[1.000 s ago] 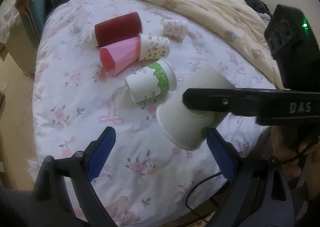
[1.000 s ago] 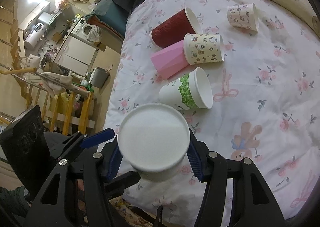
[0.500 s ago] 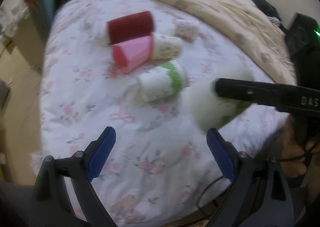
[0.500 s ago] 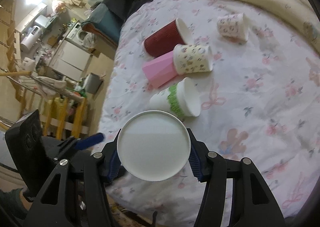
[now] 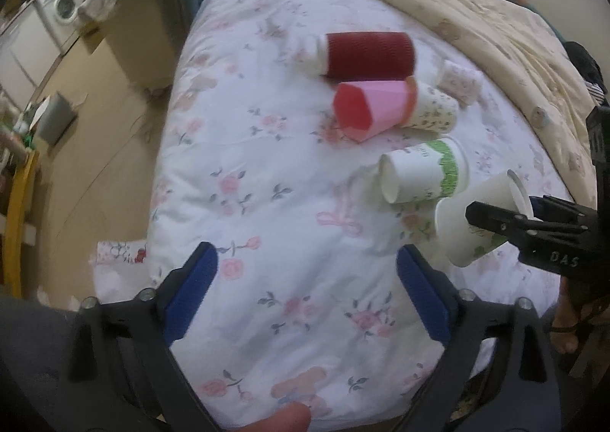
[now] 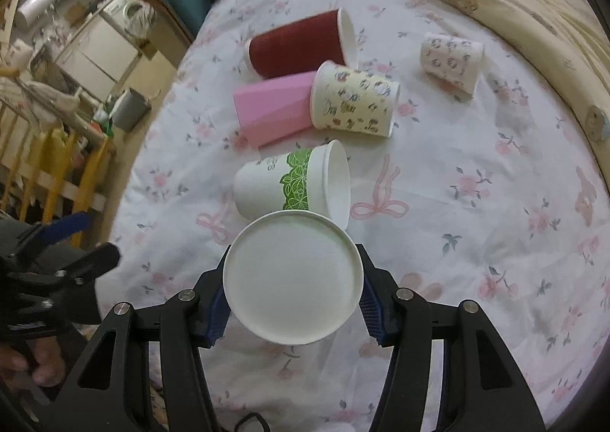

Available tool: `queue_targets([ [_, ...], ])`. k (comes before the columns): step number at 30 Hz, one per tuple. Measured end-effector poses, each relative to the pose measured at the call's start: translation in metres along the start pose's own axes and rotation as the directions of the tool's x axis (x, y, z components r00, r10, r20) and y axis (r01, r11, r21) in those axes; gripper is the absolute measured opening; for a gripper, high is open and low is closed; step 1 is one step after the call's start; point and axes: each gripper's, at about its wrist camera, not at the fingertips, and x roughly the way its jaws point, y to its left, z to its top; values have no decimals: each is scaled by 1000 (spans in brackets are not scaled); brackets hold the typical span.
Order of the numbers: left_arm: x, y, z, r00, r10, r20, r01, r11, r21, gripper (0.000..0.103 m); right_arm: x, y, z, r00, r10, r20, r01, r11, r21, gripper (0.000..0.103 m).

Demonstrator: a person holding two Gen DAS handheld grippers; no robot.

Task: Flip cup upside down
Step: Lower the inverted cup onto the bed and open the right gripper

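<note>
Basically the white cup (image 6: pixel 292 277) is clamped in the right gripper (image 6: pixel 293 298), jaws pressing its sides, held above the near edge of the bed (image 6: pixel 476 241). Its flat round end faces the right wrist camera, so its long axis runs along the fingers, tilted in the left view. Left gripper (image 5: pixel 305 291) has jaws wide apart, empty, off to the side. Right hand is the one to turn it; green-banded cup (image 6: pixel 293 180) lies just beyond.

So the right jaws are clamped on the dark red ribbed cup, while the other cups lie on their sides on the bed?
Not quite. The right gripper is clamped on a white paper cup, as the right wrist view shows. The dark red ribbed cup lies on the bed with the others.
</note>
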Motion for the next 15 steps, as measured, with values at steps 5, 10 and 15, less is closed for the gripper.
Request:
queue_targets([
  [5, -1, 3, -1, 1000, 6, -3, -6, 1000, -4, 98, 20, 16, 2, 998, -60, -34, 57, 994, -89, 59],
  [10, 1, 1, 2, 1000, -4, -6, 4, 1000, -7, 98, 33, 22, 6, 996, -83, -27, 79, 989, -124, 59],
  [15, -1, -6, 2, 1000, -10, -1, 10, 1000, 15, 98, 43, 27, 0, 992, -126, -13, 122, 980, -156, 59],
])
